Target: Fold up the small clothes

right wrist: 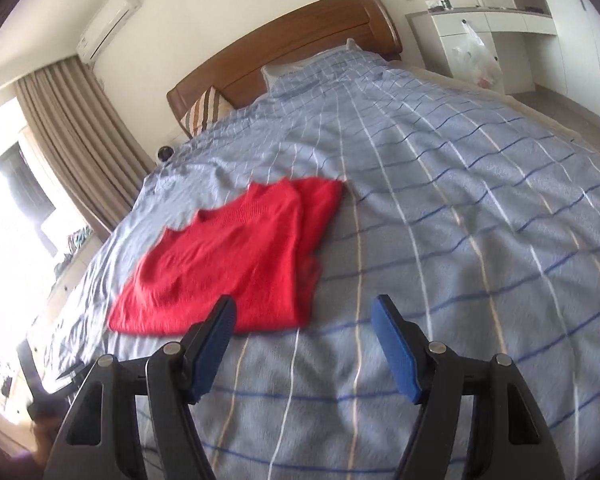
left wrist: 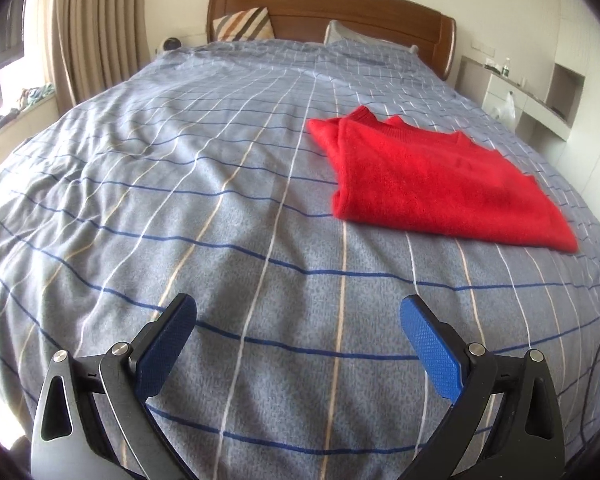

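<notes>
A red knit sweater [left wrist: 432, 178] lies folded into a rough rectangle on the blue-grey checked bedspread [left wrist: 220, 220]. In the left wrist view it is ahead and to the right of my left gripper [left wrist: 298, 312], which is open and empty, well short of it. In the right wrist view the sweater [right wrist: 232, 264] lies ahead and to the left. My right gripper [right wrist: 304, 312] is open and empty, and its left finger [right wrist: 216, 340] overlaps the sweater's near edge in the picture. I cannot tell if it touches.
A wooden headboard [left wrist: 332, 4] with a striped cushion [left wrist: 244, 24] and a pillow [left wrist: 352, 36] stands at the far end. Beige curtains [left wrist: 96, 20] and a window are on the left. White cabinets [right wrist: 484, 36] with a plastic bag [right wrist: 474, 60] stand on the right.
</notes>
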`<state>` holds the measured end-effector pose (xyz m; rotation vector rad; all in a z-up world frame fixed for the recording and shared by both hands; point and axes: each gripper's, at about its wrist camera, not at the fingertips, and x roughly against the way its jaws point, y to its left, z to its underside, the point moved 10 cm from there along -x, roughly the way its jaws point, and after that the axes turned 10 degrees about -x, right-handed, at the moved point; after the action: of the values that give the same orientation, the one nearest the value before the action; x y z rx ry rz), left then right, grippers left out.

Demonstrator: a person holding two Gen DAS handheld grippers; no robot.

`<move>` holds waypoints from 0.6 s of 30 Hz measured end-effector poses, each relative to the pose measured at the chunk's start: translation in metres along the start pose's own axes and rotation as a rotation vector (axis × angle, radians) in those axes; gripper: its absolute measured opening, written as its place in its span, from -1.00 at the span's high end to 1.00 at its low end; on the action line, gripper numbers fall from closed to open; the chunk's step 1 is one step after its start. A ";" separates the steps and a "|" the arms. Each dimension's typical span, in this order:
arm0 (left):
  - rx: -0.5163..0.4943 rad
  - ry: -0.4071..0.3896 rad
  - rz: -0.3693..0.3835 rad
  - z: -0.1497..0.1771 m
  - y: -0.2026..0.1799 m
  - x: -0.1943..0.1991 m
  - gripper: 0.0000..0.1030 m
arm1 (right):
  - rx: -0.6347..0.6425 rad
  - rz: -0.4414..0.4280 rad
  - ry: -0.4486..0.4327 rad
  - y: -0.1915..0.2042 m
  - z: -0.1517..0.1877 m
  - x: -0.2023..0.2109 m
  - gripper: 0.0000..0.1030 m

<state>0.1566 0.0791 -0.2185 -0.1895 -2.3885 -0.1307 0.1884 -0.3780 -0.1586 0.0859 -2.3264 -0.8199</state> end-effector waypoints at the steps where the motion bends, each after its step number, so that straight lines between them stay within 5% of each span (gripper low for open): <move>1: -0.002 -0.014 0.009 0.004 -0.004 0.002 -0.98 | -0.030 0.000 0.009 -0.003 -0.020 -0.005 -0.35; 6: -0.093 -0.046 0.058 0.015 -0.026 0.005 -0.98 | -0.098 -0.015 0.166 -0.001 -0.062 -0.067 -0.35; 8: -0.128 -0.046 0.056 0.017 -0.029 0.005 -0.98 | -0.167 -0.068 0.244 0.005 -0.053 -0.097 -0.35; 12: -0.131 -0.051 0.065 0.016 -0.026 0.005 -0.98 | -0.195 -0.010 0.357 0.007 -0.017 -0.146 -0.35; 13: -0.124 -0.051 0.066 0.016 -0.023 0.004 -0.98 | -0.191 0.000 0.368 0.009 -0.010 -0.151 -0.12; 14: -0.114 -0.050 0.067 0.016 -0.021 0.004 -0.98 | -0.174 0.003 0.370 0.014 -0.006 -0.155 0.60; 15: -0.103 -0.049 0.067 0.016 -0.018 0.003 -0.98 | -0.146 0.019 0.376 0.019 -0.004 -0.157 0.84; 18: -0.067 -0.053 0.060 0.015 -0.009 0.001 -0.98 | -0.056 0.137 0.328 0.038 -0.015 -0.154 0.82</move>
<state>0.1445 0.0723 -0.2288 -0.2991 -2.4299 -0.1792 0.3230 -0.3147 -0.2152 0.0335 -1.9772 -0.7410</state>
